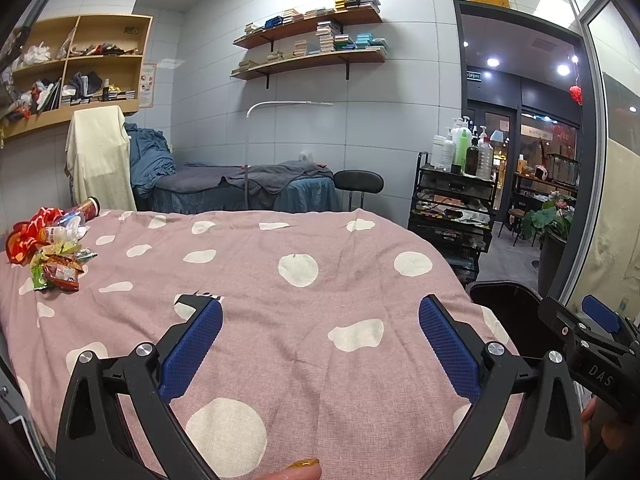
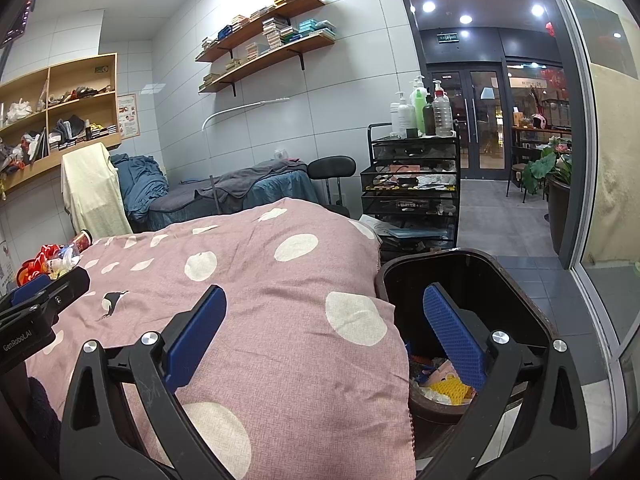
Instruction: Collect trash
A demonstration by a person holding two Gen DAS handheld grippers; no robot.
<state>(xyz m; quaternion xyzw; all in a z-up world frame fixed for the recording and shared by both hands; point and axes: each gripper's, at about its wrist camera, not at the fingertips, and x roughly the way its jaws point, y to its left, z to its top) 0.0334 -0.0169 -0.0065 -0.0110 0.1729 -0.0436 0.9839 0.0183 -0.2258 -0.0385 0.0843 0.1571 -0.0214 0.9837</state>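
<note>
You hold both grippers low over the near end of a bed covered in a pink blanket (image 1: pixel 320 280) with pale spots. Your left gripper (image 1: pixel 320 312) has its blue-padded fingers spread wide, with nothing between them but blanket. Your right gripper (image 2: pixel 324 300) is spread just as wide and carries nothing; its left finger sits above the blanket's edge and its right finger hangs over the mouth of the trash bin (image 2: pixel 520 280).

The bin is dark and stands on the floor against the right side of the bed, close to you. Inside it, in the right wrist view, you can see a few scraps: something yellow with a mesh texture, some pale paper and a bit of blue.

The trash pile (image 1: pixel 52 248) lies on the far left part of the blanket, well apart from both grippers. It holds crumpled red and green snack wrappers, a clear plastic bottle lying on its side, a red patterned bag and a cylindrical can (image 1: pixel 86 206) at the far edge. From the right wrist view, your left gripper's body partly hides this pile.

Beyond the bed stands a second bed (image 1: pixel 240 188) in blue and grey covers, a black stool (image 1: pixel 358 182) beside it, and a black trolley (image 2: pixel 412 184) with bottles on top at the right, near the doorway.
</note>
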